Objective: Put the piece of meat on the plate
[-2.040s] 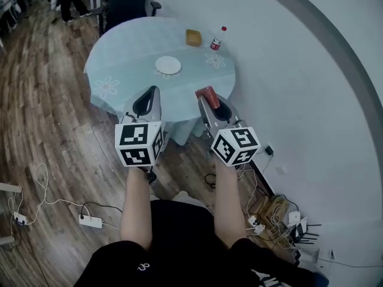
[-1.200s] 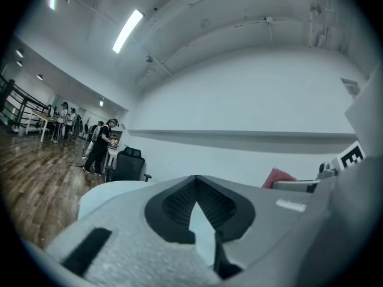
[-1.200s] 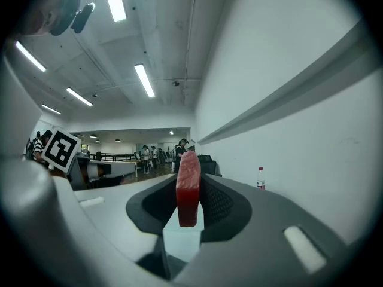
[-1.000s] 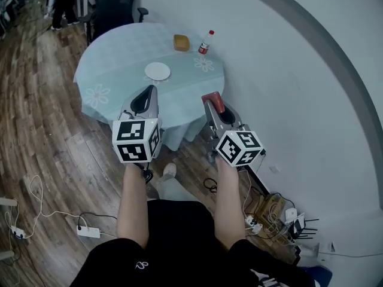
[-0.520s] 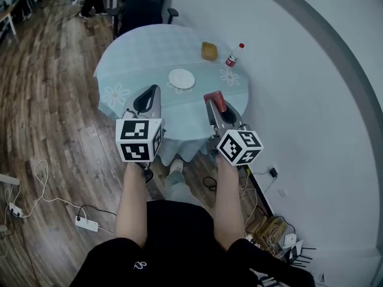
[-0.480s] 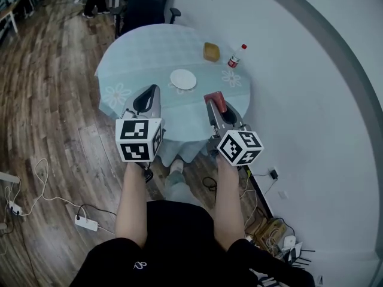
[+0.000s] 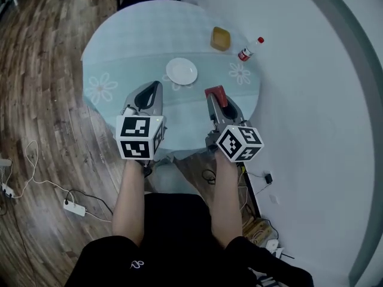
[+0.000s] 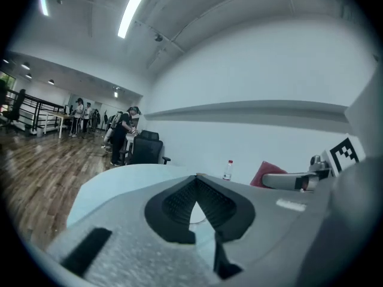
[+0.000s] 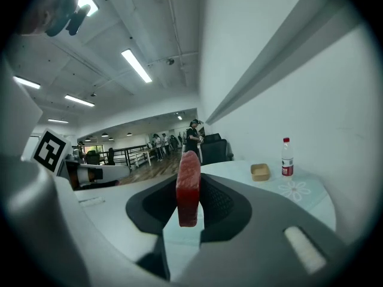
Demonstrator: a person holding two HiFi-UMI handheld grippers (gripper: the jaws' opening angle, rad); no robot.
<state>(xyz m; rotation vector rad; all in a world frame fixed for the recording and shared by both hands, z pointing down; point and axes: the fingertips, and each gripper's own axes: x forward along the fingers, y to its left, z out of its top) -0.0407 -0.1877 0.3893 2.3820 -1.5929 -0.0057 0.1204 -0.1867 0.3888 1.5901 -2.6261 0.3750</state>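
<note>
A red piece of meat [image 7: 216,94] [image 9: 188,187] stands on edge between the jaws of my right gripper [image 7: 214,93] [image 9: 189,190], which is shut on it. The white plate [image 7: 181,72] lies bare on the round table's pale blue cloth [image 7: 119,46], ahead of both grippers and between them. My left gripper [image 7: 155,86] [image 8: 196,178] hangs over the table's near edge, left of the plate, its jaws shut on nothing. The left gripper view also catches the meat [image 8: 264,173] off to the right.
A tan bowl [image 7: 220,38] [image 9: 260,171] and a red-capped bottle [image 7: 250,49] [image 9: 288,157] stand at the table's far right. A black office chair [image 8: 146,149] is behind the table. A curved white wall [image 7: 323,100] runs along the right. A power strip [image 7: 74,208] and cables lie on the wooden floor.
Both grippers have come forward and down, from short of the table to over its near edge. The plate now sits closer ahead. The meat stays gripped.
</note>
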